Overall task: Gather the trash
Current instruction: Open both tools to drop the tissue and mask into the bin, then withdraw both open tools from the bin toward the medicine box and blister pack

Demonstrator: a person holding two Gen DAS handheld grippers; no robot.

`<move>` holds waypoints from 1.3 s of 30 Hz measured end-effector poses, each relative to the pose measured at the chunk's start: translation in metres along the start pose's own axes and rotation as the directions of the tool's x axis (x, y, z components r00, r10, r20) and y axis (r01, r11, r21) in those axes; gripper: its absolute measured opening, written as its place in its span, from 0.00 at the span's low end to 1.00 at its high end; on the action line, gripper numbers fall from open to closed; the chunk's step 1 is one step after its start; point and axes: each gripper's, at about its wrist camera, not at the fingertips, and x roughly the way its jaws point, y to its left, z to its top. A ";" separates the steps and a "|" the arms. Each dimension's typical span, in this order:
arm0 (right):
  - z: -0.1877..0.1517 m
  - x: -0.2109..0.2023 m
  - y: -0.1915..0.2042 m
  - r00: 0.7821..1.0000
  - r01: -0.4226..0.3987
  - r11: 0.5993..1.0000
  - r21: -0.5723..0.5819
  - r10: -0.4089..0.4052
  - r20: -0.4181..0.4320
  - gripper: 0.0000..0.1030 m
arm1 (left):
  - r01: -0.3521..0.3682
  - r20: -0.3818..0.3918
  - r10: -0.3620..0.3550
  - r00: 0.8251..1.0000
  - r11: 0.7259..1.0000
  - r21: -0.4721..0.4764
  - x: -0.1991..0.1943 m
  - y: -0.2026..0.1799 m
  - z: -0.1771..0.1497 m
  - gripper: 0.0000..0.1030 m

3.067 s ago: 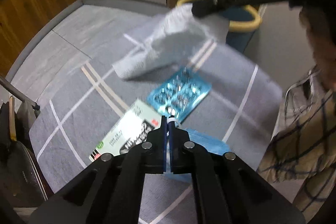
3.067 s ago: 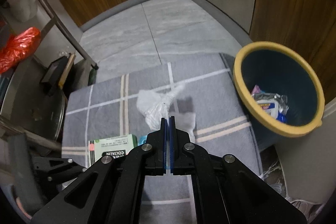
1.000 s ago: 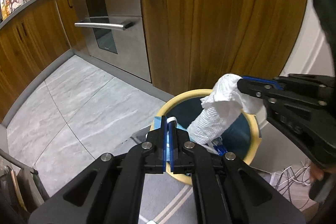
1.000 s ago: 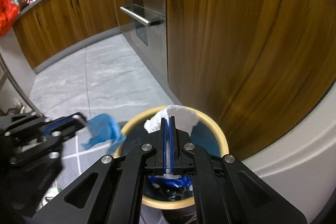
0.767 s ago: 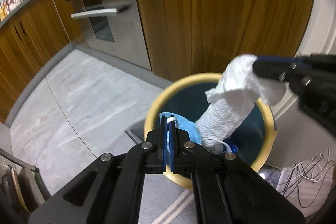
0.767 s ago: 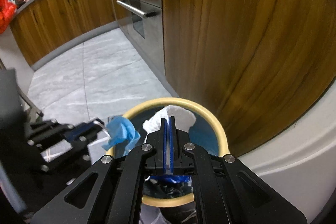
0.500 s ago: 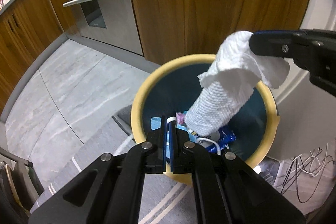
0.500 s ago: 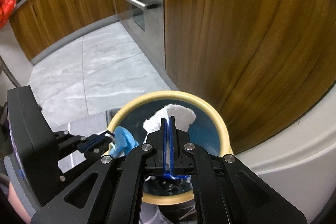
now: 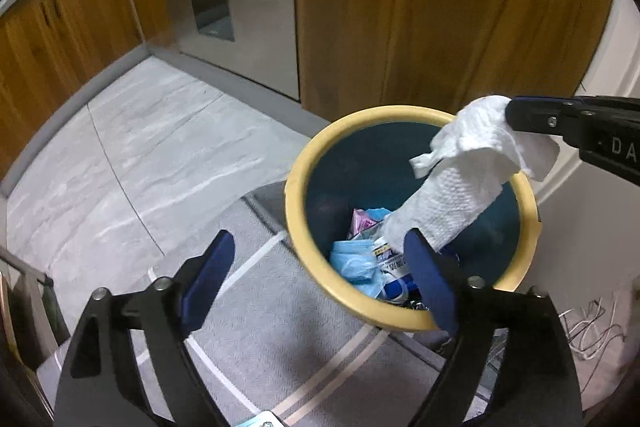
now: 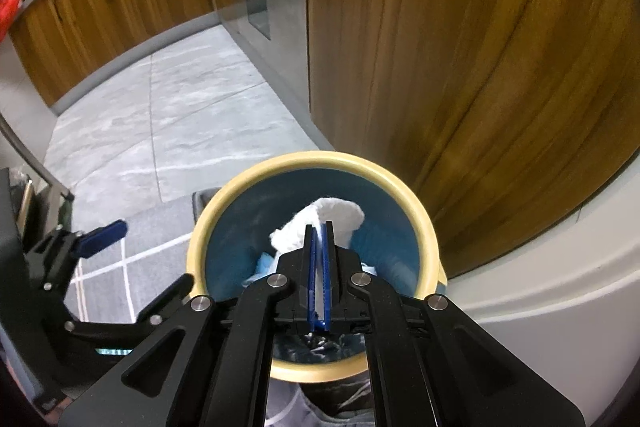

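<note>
Left hand-held gripper (image 9: 316, 279): binned blue mask (image 9: 354, 263)

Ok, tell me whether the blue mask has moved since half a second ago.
Yes. The blue mask has dropped from the left gripper, whose jaws are opening with nothing between them, down into the bin.

Wooden cabinets (image 10: 420, 39), steel oven (image 9: 240, 7), grey marbled floor tiles (image 9: 160, 147), striped grey rug (image 9: 280, 347)
</note>
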 end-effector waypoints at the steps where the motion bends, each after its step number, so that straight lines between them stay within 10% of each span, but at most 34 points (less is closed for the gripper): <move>1: 0.000 0.000 0.000 1.000 0.001 1.000 0.000 -0.001 -0.001 0.11 | 0.001 -0.006 -0.001 1.000 1.000 -0.010 0.001 0.002 -0.001 0.85; 6: 0.000 0.000 0.000 1.000 0.011 1.000 0.004 -0.011 0.006 0.48 | -0.036 -0.011 0.036 0.999 0.999 -0.013 0.001 0.009 -0.002 0.90; 18: 0.001 -0.008 0.005 0.999 -0.021 1.000 0.012 0.020 0.040 0.87 | -0.056 -0.006 0.056 0.998 0.998 -0.017 -0.023 0.016 -0.017 0.94; 39: 0.003 -0.032 0.010 0.994 -0.036 0.999 0.024 0.033 0.102 0.95 | -0.070 -0.004 0.070 0.998 0.998 0.000 -0.081 0.009 -0.042 0.94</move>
